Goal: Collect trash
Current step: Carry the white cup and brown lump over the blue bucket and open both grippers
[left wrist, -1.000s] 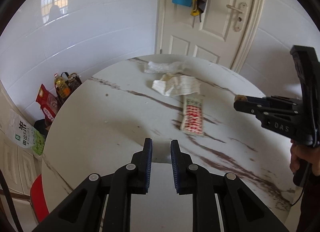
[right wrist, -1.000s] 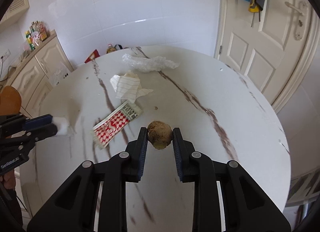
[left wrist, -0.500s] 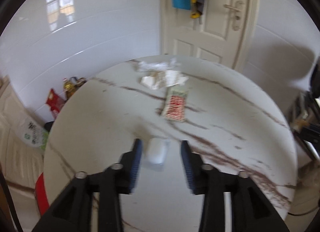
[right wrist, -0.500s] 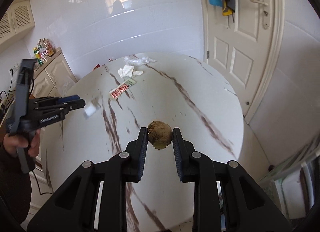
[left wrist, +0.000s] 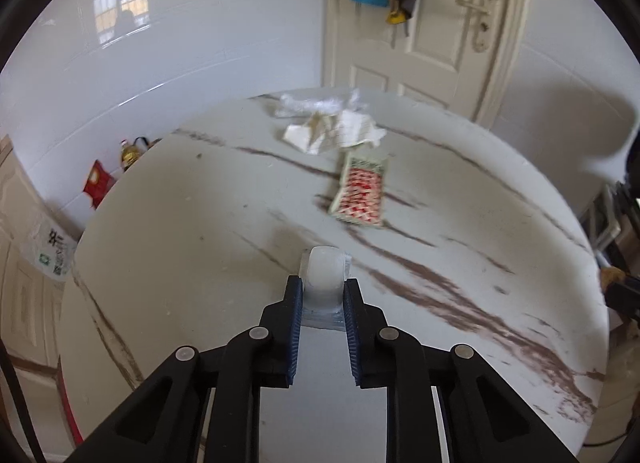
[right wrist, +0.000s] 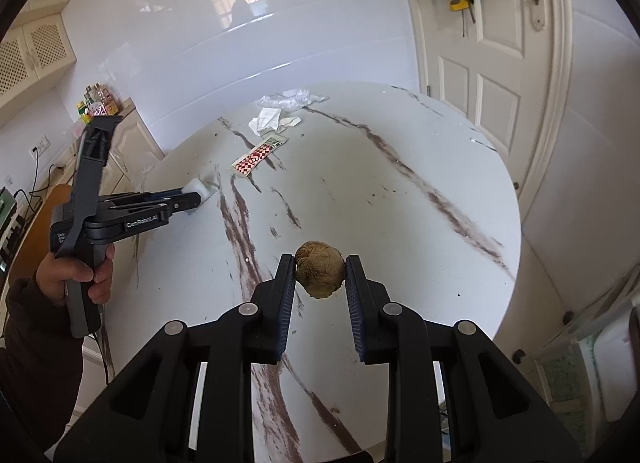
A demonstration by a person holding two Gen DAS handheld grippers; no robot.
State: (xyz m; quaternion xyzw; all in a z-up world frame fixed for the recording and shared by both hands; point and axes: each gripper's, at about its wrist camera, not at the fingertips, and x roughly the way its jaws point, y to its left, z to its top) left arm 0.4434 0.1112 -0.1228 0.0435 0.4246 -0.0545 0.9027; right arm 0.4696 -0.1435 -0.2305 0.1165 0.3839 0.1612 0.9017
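On the round marble table (left wrist: pixel 180 223) my left gripper (left wrist: pixel 322 287) has a small white lump (left wrist: pixel 324 269) between its blue pads; the jaws are closing and both pads touch it. From the right wrist view the same left gripper (right wrist: pixel 196 197) reaches in from the left, its tip at the white lump (right wrist: pixel 199 186). My right gripper (right wrist: pixel 320 267) is shut on a brown crumpled ball (right wrist: pixel 319 274), held above the table's near side. Farther back lie a red-and-white checked wrapper (left wrist: pixel 360 193), crumpled lined paper (left wrist: pixel 336 131) and clear plastic film (left wrist: pixel 316 105).
A white door (right wrist: pixel 500 63) stands behind the table on the right. Cream cabinets (right wrist: pixel 132 139) line the left wall, with bottles and bags (left wrist: pixel 120 159) on the floor. A hand and dark sleeve (right wrist: pixel 76 275) hold the left gripper's handle. The tiled wall runs behind the table.
My left gripper opened over the white lump, sank toward the table and closed in on it. My right gripper drew back from the trash pile with the brown ball still gripped.
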